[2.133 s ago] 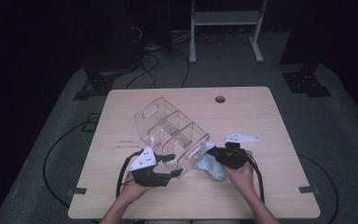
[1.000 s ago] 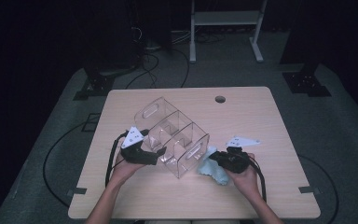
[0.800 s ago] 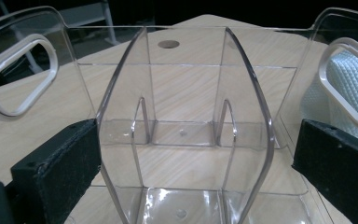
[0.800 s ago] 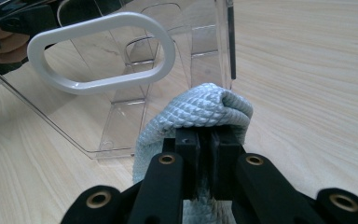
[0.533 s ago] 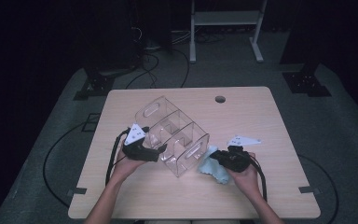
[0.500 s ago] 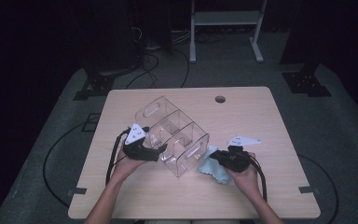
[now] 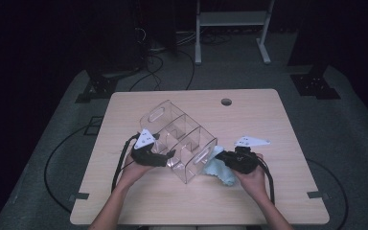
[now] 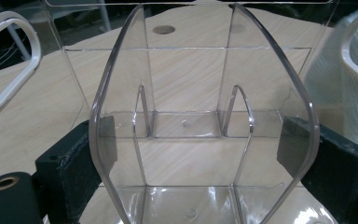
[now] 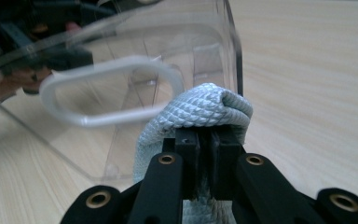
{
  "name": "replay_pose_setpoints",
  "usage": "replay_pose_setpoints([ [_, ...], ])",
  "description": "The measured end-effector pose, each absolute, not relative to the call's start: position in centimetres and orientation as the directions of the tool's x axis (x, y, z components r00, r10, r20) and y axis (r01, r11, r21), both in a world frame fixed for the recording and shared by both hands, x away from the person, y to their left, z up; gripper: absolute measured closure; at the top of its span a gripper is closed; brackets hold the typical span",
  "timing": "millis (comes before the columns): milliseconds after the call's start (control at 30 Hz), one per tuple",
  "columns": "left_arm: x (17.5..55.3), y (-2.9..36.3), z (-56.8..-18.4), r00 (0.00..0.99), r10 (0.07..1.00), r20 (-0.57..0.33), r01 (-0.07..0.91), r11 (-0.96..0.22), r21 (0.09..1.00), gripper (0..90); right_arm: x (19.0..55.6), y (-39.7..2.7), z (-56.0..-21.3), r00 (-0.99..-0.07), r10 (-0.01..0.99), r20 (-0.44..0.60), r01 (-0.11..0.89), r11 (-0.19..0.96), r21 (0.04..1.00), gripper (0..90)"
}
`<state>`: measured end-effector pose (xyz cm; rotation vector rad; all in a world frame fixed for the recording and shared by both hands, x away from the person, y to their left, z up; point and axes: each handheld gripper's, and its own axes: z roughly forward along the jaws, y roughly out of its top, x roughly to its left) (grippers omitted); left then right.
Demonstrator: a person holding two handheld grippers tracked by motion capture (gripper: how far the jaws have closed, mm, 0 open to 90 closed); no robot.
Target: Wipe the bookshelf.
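**Left claw closes in on the clear organizer while the right pinches the cloth**

Since the earliest frame the left claw (image 7: pixel 168 155) has gone from the front edge of the desk (image 7: pixel 268 201) up to the clear plastic organizer (image 7: pixel 182 139), and over the last second it has hardly shifted. Its jaws have just been closing. In the left gripper view they stand wide, one on each side of the organizer's (image 8: pixel 200 116) curved end wall, with the wall between them. Whether the pads already press on the plastic cannot be told there. The right claw (image 7: pixel 220 156) has kept its place at the organizer's right end and stays clamped on the pale blue cloth (image 7: pixel 220 171). The organizer itself lies where it lay, slanted across the middle of the desk, its near corner toward the person.

The high view gives the layout. The organizer has handle cut-outs at both ends and inner dividers, the hands sit at either side of it, and the cloth spills onto the desk just beside its lower right corner. A round hole (image 7: pixel 226 101) in the desk lies farther back.

The left gripper view looks straight through the clear walls to the dividers and the wood grain beneath. The right gripper view shows what the high view cannot. There the jaws are nearly together, with a fold of the woven cloth (image 9: pixel 200 109) bulging over their tips, touching the organizer's end wall beside the white-rimmed handle slot (image 9: pixel 112 91).
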<state>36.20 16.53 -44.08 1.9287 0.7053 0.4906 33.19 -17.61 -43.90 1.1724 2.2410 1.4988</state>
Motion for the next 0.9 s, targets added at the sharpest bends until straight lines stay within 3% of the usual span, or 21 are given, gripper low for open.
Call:
replay_pose_setpoints([
  [333, 32.7, 16.3, -44.4, 0.723, 0.69, 0.024, 0.27, -0.314, 0.91, 8.2, 31.1, -17.6, -41.2, -0.697, 0.704, 0.138, 0.394, 0.215, 0.894, 83.5],
  [667, 32.3, 16.4, -44.5, 0.694, 0.72, 0.019, 0.274, -0.289, 0.917, 7.8, 32.6, -17.3, -46.2, -0.661, 0.714, 0.231, 0.508, 0.199, 0.838, 83.7],
  [900, 32.3, 16.4, -44.6, 0.685, 0.728, 0.013, 0.278, -0.278, 0.919, 7.6, 33.5, -17.0, -48.6, -0.64, 0.73, 0.24, 0.567, 0.237, 0.789, 83.3],
])
